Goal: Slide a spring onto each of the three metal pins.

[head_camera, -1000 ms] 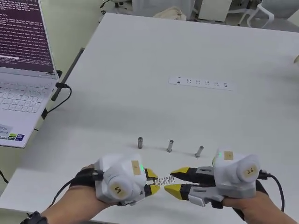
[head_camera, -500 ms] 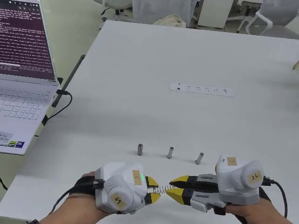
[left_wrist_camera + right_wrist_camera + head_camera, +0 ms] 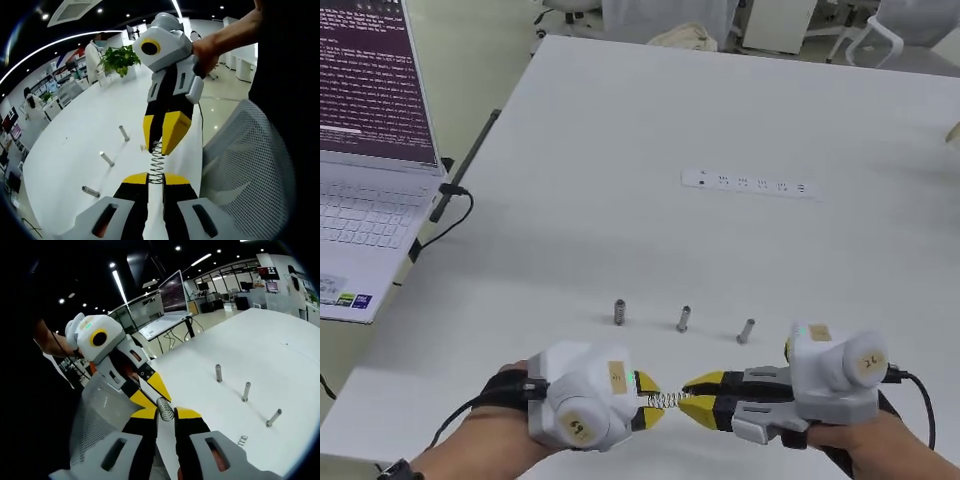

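Observation:
A small spring [image 3: 665, 400] hangs in the air above the near table edge, held at both ends. My left gripper [image 3: 648, 400] is shut on its left end and my right gripper [image 3: 692, 402] is shut on its right end, tips facing each other. In the left gripper view the spring [image 3: 157, 162] runs from my own jaws up to the right gripper [image 3: 159, 146]. Three metal pins stand in a row beyond the grippers: the left pin [image 3: 619, 312] has a spring on it, the middle pin [image 3: 684, 318] and right pin [image 3: 746, 330] are bare.
An open laptop [image 3: 365, 150] sits at the left with a black cable [image 3: 445, 205] beside it. A white power strip [image 3: 750, 183] lies mid-table. A loose spring [image 3: 242, 440] lies on the white table [image 3: 620, 130] near the pins.
The right gripper's jaws, open a second ago, have closed on the free end of the spring held by the left gripper. Both grippers have drawn slightly closer together.

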`<state>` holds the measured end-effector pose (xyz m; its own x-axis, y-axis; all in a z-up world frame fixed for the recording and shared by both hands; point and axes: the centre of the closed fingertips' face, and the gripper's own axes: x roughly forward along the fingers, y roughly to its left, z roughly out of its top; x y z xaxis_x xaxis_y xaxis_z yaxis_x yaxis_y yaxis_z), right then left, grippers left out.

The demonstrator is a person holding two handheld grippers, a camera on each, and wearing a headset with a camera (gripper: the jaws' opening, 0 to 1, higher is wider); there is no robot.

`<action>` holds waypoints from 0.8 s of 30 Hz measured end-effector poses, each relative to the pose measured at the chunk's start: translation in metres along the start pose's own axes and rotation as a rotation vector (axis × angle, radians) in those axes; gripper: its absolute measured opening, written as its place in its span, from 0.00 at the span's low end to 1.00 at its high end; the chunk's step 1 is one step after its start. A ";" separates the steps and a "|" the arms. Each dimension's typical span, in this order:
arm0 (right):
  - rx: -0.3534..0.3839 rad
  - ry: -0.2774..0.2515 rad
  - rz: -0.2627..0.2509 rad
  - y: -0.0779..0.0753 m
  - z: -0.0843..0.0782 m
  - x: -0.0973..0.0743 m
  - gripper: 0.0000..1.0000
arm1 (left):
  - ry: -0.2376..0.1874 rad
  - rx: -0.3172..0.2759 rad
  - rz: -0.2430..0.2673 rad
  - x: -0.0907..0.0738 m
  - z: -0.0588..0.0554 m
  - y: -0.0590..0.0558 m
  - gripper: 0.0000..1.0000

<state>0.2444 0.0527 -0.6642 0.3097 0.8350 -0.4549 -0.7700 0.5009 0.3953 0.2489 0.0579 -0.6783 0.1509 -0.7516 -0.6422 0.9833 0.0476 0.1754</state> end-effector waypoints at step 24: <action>-0.106 0.107 -0.045 0.000 -0.002 0.003 0.08 | -0.003 0.008 0.004 0.014 0.002 -0.001 0.03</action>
<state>0.2443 0.0545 -0.6670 0.2889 0.7802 -0.5548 -0.8131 0.5059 0.2881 0.2495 0.0464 -0.6860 0.1546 -0.7533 -0.6392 0.9819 0.0458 0.1836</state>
